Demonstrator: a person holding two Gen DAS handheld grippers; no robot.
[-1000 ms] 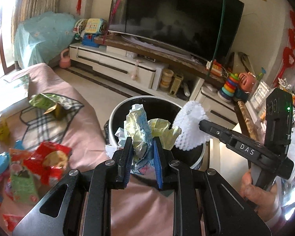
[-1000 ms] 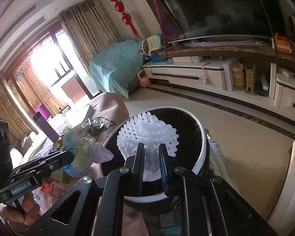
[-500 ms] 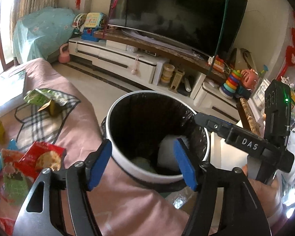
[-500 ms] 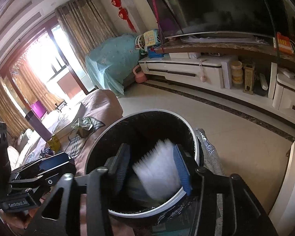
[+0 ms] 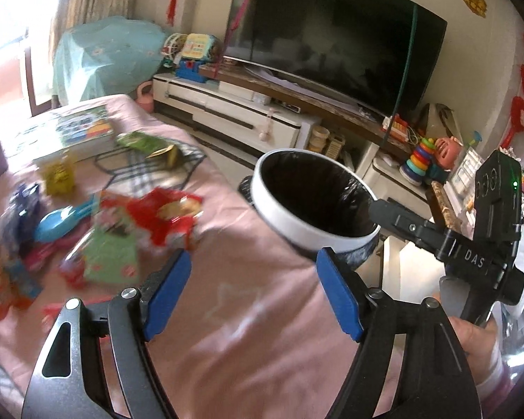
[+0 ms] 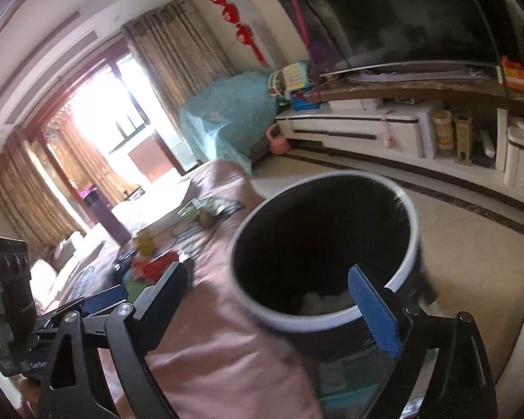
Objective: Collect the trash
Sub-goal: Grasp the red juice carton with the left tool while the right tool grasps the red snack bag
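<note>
Jaws wide on my left gripper (image 5: 251, 279) and right gripper (image 6: 279, 289), both empty beside bin (image 5: 290, 221); wrappers (image 5: 150, 216) on sofa (image 5: 248, 331).

Daylight floods in from the window (image 6: 97, 132) at left, blown out to white in both views. Wrappers (image 5: 136, 223) at left of the left view smear with motion blur, as does the bin (image 6: 326, 244) rim in the right view. Fisheye curvature bends the edges, and the corners go black.
</note>
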